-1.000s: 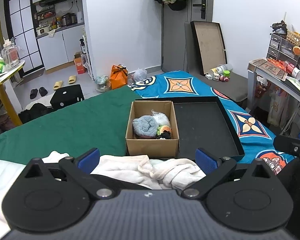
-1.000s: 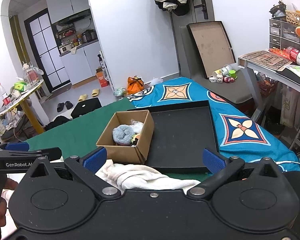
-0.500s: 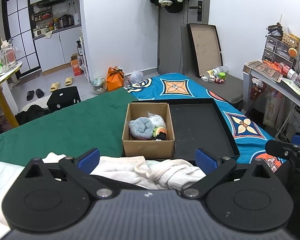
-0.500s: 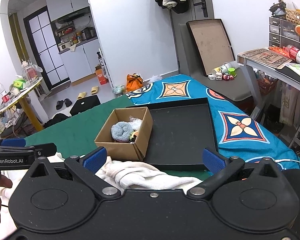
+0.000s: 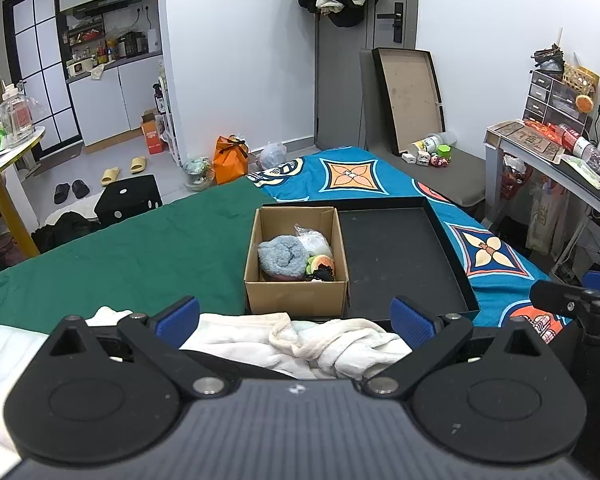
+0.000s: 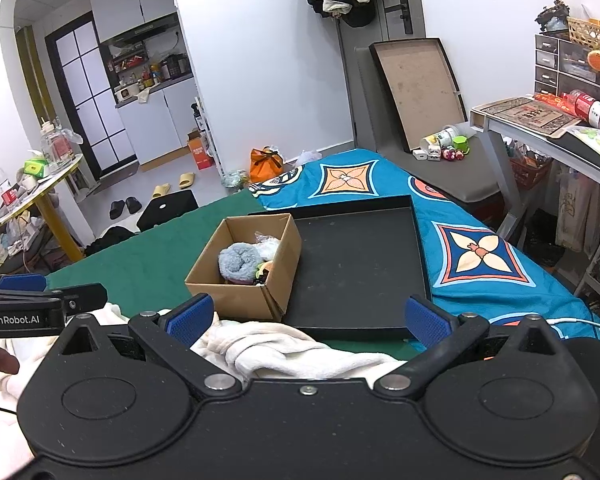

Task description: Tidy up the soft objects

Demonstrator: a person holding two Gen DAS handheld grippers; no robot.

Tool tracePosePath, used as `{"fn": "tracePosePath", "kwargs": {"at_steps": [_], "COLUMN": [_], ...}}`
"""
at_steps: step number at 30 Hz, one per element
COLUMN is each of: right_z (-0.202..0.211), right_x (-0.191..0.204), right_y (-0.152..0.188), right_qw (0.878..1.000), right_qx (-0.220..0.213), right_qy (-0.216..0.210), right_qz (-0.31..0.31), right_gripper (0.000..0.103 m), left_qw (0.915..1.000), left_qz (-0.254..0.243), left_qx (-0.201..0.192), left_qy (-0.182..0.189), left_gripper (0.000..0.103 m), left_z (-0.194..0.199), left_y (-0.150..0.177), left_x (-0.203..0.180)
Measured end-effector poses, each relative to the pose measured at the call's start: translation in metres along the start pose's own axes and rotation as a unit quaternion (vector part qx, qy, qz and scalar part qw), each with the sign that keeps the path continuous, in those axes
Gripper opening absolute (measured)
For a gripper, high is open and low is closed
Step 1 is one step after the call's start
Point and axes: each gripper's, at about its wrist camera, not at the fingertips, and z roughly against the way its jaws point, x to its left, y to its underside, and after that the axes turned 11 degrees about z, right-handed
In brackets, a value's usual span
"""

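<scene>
A cream fleece cloth [image 5: 300, 344] lies crumpled on the bed's near edge, right under both grippers; it also shows in the right wrist view [image 6: 284, 350]. My left gripper [image 5: 296, 316] is open above it, empty. My right gripper [image 6: 306, 314] is open above it too, empty. Beyond stands a cardboard box [image 5: 296, 296] holding a rolled blue-grey towel [image 5: 280, 258], a clear bag and a small plush toy. The box shows in the right wrist view [image 6: 240, 296]. A black tray [image 5: 404, 260] lies right of the box.
The bed has a green cover [image 5: 140, 248] on the left and a blue patterned one [image 5: 484, 248] on the right. A desk [image 5: 560, 160] stands at the right and a yellow table [image 5: 4, 160] at the left. The right gripper's body [image 5: 572, 300] shows at the left view's right edge.
Both grippers have risen a little and drawn back. The box and tray sit lower and farther in view. Both grippers stay open and the cloth has not moved.
</scene>
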Motion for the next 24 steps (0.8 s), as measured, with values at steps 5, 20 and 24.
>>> {"fn": "tracePosePath", "kwargs": {"at_steps": [5, 20, 24], "right_z": [0.0005, 0.0010, 0.0010], "right_x": [-0.0013, -0.0025, -0.0024], "right_y": [0.0002, 0.0021, 0.0023], "right_qw": [1.000, 1.000, 1.000], "right_qx": [-0.002, 0.001, 0.000], "right_qy": [-0.002, -0.001, 0.000], "right_qz": [0.001, 0.003, 0.003], "right_gripper": [0.103, 0.103, 0.103], "left_qw": [1.0000, 1.0000, 1.0000], "left_qz": [0.000, -0.001, 0.002], "left_qx": [0.000, 0.000, -0.001], "left_qy": [0.000, -0.002, -0.002], "left_gripper": [0.101, 0.101, 0.101], "left_z": [0.0001, 0.0059, 0.0069], "left_y": [0.0002, 0.0005, 0.0019], "left_x": [-0.0002, -0.0002, 0.0024]}}
